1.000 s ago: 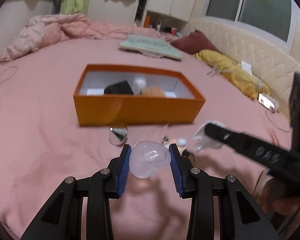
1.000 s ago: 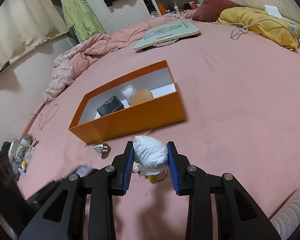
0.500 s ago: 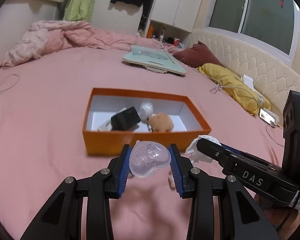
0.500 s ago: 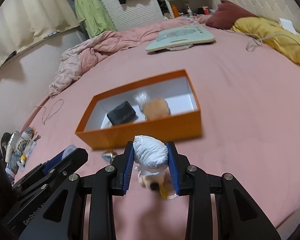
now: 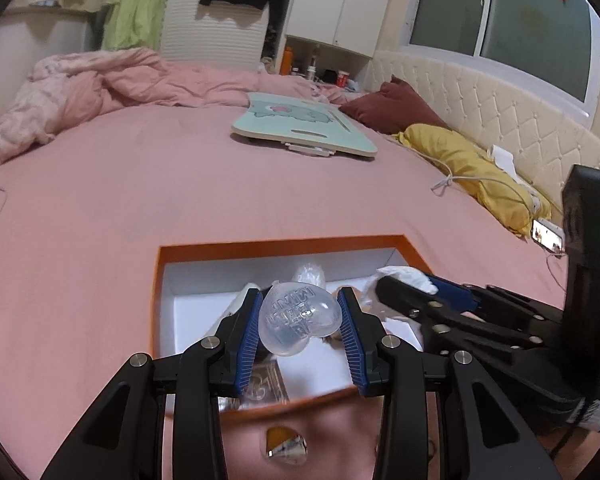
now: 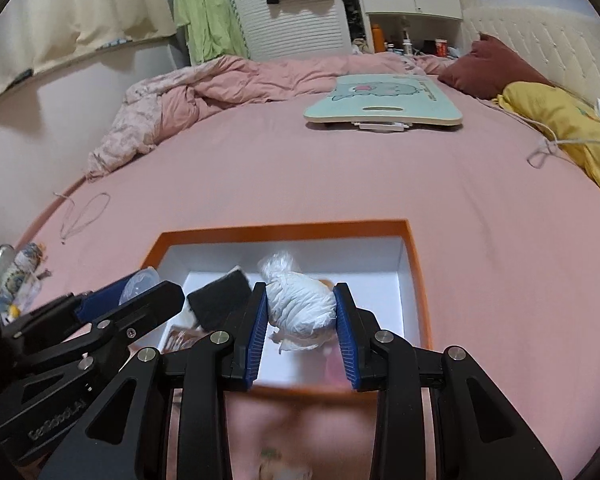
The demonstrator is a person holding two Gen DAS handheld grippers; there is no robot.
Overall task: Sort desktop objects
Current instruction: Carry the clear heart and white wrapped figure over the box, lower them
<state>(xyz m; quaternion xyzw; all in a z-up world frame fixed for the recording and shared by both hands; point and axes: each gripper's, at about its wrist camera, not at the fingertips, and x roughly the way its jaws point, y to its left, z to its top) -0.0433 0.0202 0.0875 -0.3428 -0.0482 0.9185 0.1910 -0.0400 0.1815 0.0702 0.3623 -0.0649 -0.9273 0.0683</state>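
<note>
My left gripper (image 5: 300,328) clamps the clear heart-shaped case (image 5: 296,320) by its sides (probably slick, rigid plastic); my right gripper (image 6: 300,320) squeezes the crumpled white bundle (image 6: 302,306), likely soft and light. Both hang over the orange box (image 6: 414,264) near its front edge.

Both grippers have moved forward over the bed — the orange box (image 5: 284,245), a second ago well ahead of the tongs, now lies directly beneath their tips, so the clear heart (image 5: 298,320) and white wad (image 6: 302,306) hang above its interior.
</note>
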